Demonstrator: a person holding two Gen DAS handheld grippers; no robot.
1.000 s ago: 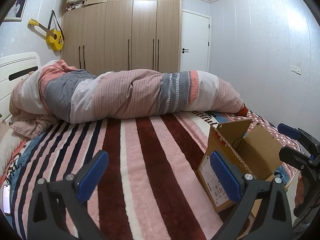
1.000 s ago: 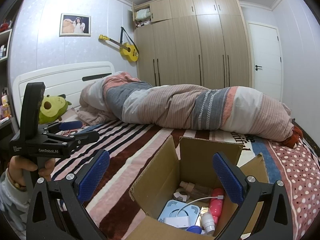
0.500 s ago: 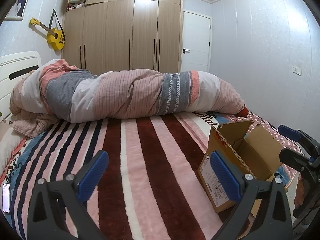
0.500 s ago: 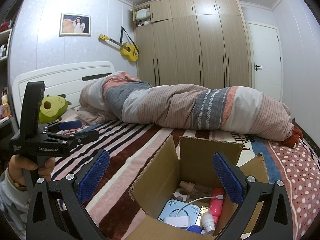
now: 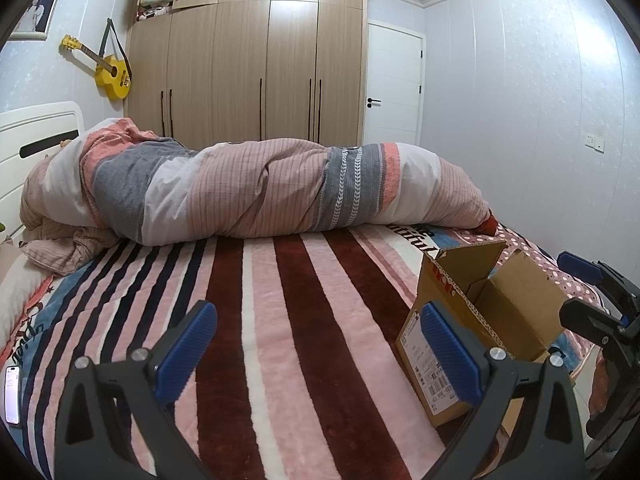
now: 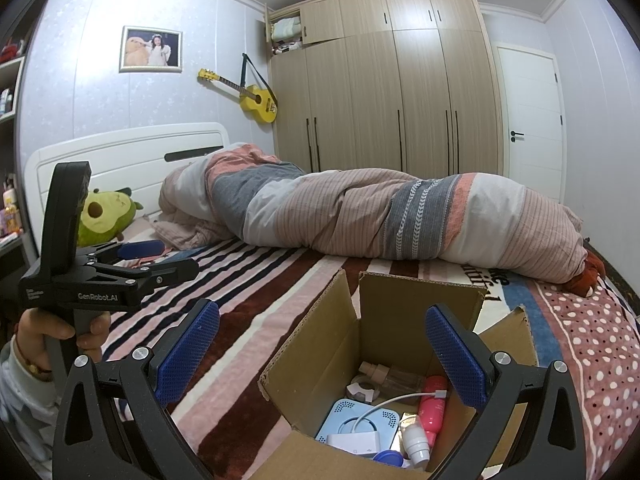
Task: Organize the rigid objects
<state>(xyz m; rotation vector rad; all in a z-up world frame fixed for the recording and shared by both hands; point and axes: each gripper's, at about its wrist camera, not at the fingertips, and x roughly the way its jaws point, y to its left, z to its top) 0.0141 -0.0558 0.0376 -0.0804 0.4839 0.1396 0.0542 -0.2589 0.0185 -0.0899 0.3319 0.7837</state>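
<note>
An open cardboard box (image 6: 320, 356) stands on the striped bed; it also shows in the left wrist view (image 5: 516, 312). Inside lie a pink bottle (image 6: 434, 400), a clear bottle (image 6: 396, 374), a light blue device (image 6: 360, 420), a white adapter with cable (image 6: 354, 440) and other small items. My right gripper (image 6: 320, 354) is open and empty, hovering above the box. My left gripper (image 5: 318, 350) is open and empty above the blanket, left of the box; it shows from the side in the right wrist view (image 6: 160, 260).
A rolled duvet (image 5: 260, 192) lies across the bed's far side. A phone (image 5: 12, 394) lies at the left bed edge. A green plush toy (image 6: 104, 216) sits by the headboard. A wardrobe, guitar and door stand behind.
Both grippers stay open and almost still. The left wrist view has shifted very slightly.
</note>
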